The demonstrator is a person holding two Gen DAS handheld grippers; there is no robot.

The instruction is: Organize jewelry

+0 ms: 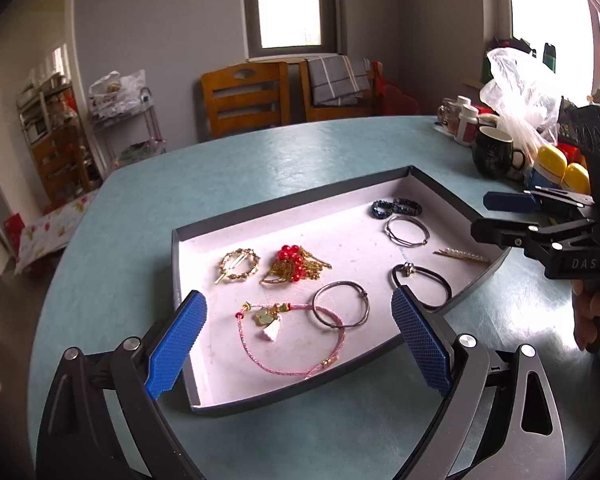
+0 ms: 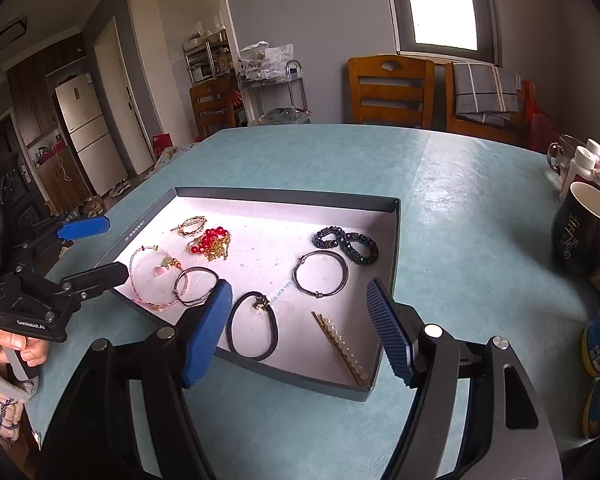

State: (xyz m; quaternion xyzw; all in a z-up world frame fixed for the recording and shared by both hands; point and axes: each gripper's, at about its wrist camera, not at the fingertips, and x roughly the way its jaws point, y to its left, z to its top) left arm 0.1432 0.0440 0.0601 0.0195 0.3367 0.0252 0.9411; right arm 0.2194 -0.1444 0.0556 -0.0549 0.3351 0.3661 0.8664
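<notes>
In the left wrist view, a shallow dark-walled tray (image 1: 440,178) with a white floor is seen in the middle of the frame, resting on a teal table (image 1: 260,168). The left gripper (image 1: 300,342) is held over the tray's near edge at the bottom of the frame, its blue pads spread wide with nothing clamped between them. Just above it lie a pink cord bracelet (image 1: 292,340) and a thin dark bangle (image 1: 342,304), the two overlapping. Toward the upper left of the tray a gold ring-shaped hair clip (image 1: 238,265) is placed beside a red bead and gold chain piece (image 1: 296,266). A black hair tie (image 1: 422,284) sits at the tray's lower right, with a second dark bangle (image 1: 407,231), a dark beaded bracelet (image 1: 396,207) and a pearl hair pin (image 1: 462,257) above it. The right gripper (image 1: 496,216) is seen at the right edge, opened and empty, beside the tray. A dark mug (image 1: 494,152) stands at the upper right.

In the right wrist view, the tray (image 2: 396,240) fills the centre. The right gripper (image 2: 300,336) is opened at the bottom, framing the black hair tie (image 2: 254,326) and the pearl hair pin (image 2: 342,344), neither of which is touched. The left gripper (image 2: 96,248) appears at the left edge, jaws apart and empty, with a hand (image 2: 14,346) on its handle. The pink cord bracelet (image 2: 156,276) lies just right of it.
</notes>
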